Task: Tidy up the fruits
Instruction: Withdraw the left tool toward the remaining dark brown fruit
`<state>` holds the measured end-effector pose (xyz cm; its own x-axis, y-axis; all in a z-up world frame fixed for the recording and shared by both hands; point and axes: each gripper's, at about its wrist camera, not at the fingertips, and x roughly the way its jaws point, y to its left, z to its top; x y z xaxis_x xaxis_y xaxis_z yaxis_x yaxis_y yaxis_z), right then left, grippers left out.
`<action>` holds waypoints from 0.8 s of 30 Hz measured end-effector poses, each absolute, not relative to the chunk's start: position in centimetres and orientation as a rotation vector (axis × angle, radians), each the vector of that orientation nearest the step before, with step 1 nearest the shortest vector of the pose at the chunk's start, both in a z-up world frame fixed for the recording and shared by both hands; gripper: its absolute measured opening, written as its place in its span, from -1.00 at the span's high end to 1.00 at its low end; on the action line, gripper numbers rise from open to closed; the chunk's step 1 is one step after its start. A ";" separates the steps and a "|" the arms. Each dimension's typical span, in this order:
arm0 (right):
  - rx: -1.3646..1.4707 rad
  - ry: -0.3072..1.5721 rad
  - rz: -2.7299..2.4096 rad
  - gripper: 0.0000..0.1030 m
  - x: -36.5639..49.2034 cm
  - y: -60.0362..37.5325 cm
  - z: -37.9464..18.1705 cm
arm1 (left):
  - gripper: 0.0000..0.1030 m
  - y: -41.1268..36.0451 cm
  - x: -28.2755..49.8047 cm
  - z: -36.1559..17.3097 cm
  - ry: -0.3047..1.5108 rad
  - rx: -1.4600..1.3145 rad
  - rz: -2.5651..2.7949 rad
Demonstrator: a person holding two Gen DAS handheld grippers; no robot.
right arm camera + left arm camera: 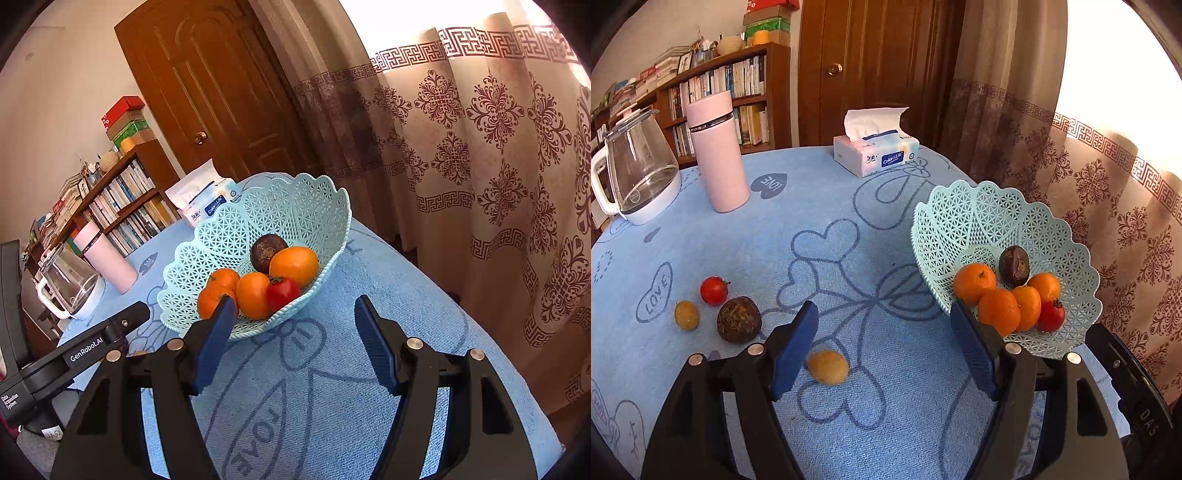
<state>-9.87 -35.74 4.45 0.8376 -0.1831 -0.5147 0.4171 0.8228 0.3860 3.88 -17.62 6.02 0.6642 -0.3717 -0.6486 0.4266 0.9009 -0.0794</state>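
Below the left wrist camera, the left gripper [882, 325] is seen with its blue-padded jaws spread wide and nothing caught between them. A small yellowish oval fruit [827, 367] lies on the blue printed tablecloth [820, 206] just beside the left pad, apart from it. Further left on the cloth, a dark brown wrinkled round fruit [738, 319], a second small yellow-brown fruit [686, 315] and a small red tomato [713, 290] are grouped close together. At the right, a pale green lattice plastic basket [975, 218] is tilted toward the camera; four orange tangerines [999, 311], a dark brown fruit [1014, 266] and a red tomato [1051, 315] are held in it. At the far side of the table, a pink cylindrical flask [716, 151], a clear glass kettle with a white handle [639, 173] and a white and blue tissue pack [876, 151] are set.

From the right wrist camera, the right gripper [295, 321] is shown with its jaws standing apart and empty above the cloth, just in front of the basket [295, 206]. The same fruits are seen inside the basket: the tangerines [293, 265], the dark fruit [266, 251] and the tomato [282, 292]. The black body of the left gripper [88, 350] is visible at the lower left edge.
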 end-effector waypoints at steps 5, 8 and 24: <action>0.510 0.482 -0.331 -0.37 -9.9 -35.7 4.4 | -0.64 -16.5 3.9 6.0 0.715 0.080 -0.402; 0.501 0.474 -0.330 -0.45 -9.9 -35.7 4.6 | -0.64 -15.5 4.1 5.9 0.724 0.061 -0.377; 0.474 0.468 -0.323 -0.45 -10.0 -35.3 4.8 | -0.64 -8.5 4.2 5.8 0.728 -0.014 -0.234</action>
